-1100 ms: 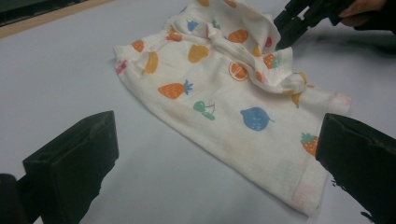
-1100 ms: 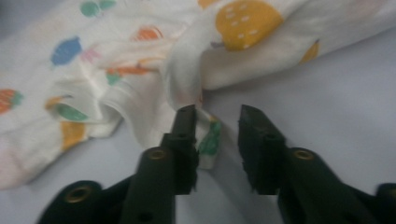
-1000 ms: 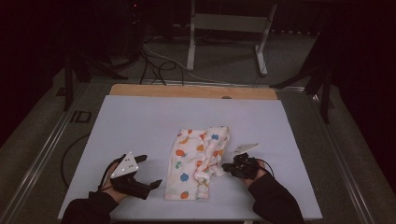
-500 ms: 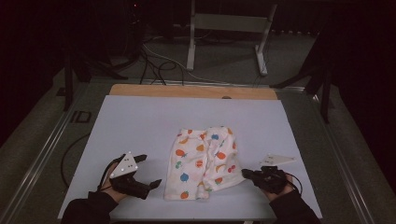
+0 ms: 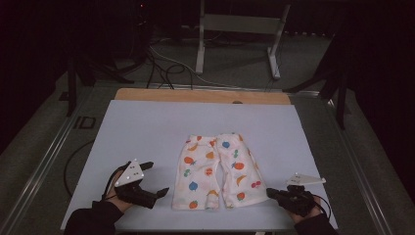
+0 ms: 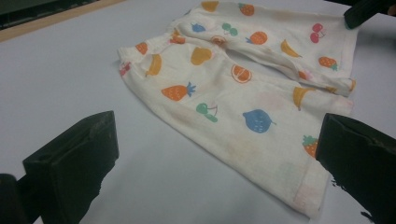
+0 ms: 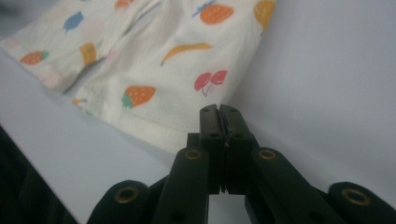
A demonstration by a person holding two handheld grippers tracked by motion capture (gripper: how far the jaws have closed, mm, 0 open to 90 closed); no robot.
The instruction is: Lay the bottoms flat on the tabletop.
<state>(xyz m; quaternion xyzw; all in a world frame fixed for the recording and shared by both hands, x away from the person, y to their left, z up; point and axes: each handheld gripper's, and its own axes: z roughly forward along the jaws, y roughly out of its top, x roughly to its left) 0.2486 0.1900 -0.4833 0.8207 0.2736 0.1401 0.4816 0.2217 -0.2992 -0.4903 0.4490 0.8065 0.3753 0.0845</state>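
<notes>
A pair of small cream shorts (image 5: pixel 215 171) printed with coloured fruit lay flat near the front middle of a pale sheet (image 5: pixel 147 132) covering the table, waistband away from the person and both legs spread open toward the near edge. A strip of bare wood (image 5: pixel 200 95) showed beyond the sheet's far edge.

The left gripper (image 5: pixel 155 180) rested on the sheet just left of the shorts, held in the person's left hand (image 5: pixel 117 191), its two black jaws spread wide with nothing between them. In the left gripper view the shorts (image 6: pixel 243 93) lay ahead between those open jaws, apart from both.

The right gripper (image 5: pixel 270 193) sat at the front right, just beside the hem of the right leg, held by the right hand (image 5: pixel 306 213). In the right gripper view its jaws were pressed together with no cloth in them, tips close to the hem of the shorts (image 7: pixel 154 70) near a printed pair of cherries (image 7: pixel 210 80); whether the tips touched the fabric could not be told
</notes>
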